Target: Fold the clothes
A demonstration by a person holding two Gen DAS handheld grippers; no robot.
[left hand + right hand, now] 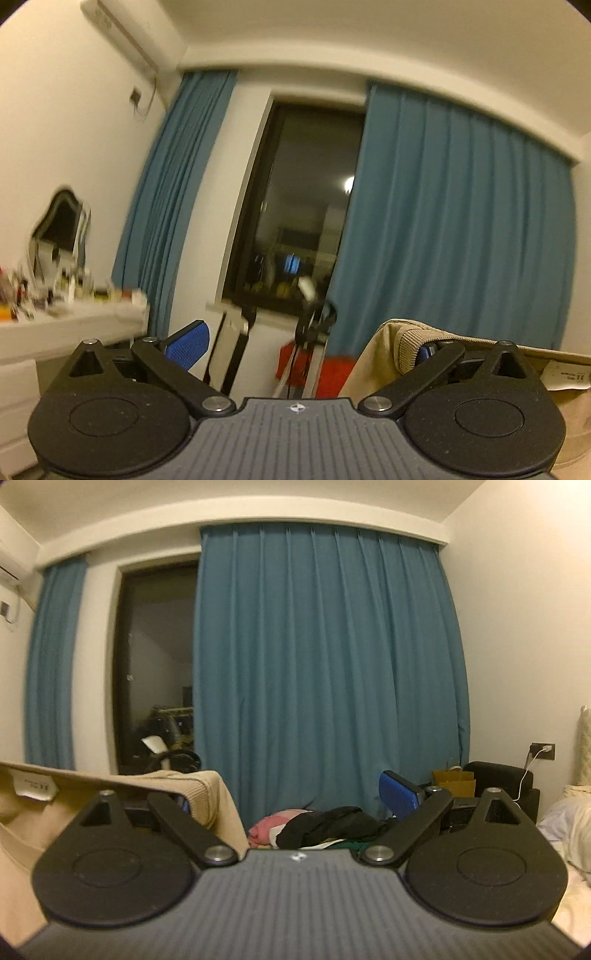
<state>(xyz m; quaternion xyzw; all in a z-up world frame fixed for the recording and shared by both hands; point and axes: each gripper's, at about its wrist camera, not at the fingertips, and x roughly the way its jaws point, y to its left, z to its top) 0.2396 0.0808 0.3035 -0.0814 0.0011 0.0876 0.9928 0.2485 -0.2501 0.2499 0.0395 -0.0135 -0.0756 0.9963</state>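
Note:
A beige knit garment (384, 362) with a ribbed edge and a white label (565, 376) hangs stretched between the two grippers. In the left wrist view it drapes over the right finger of my left gripper (306, 347). The left blue pad (188, 345) is bare and the jaws stand wide apart. In the right wrist view the same garment (218, 805) covers the left finger of my right gripper (291, 799). Its right blue pad (400, 794) is bare and far from the cloth. Neither pair of pads presses on the fabric. Both grippers point level at the curtains.
Blue curtains (325, 664) and a dark window (306, 206) fill the far wall. A cluttered white dressing table (74, 317) with a mirror stands left. A pile of pink and black clothes (325, 823) lies ahead, a bed (569, 830) at right, a black armchair (498, 775) behind.

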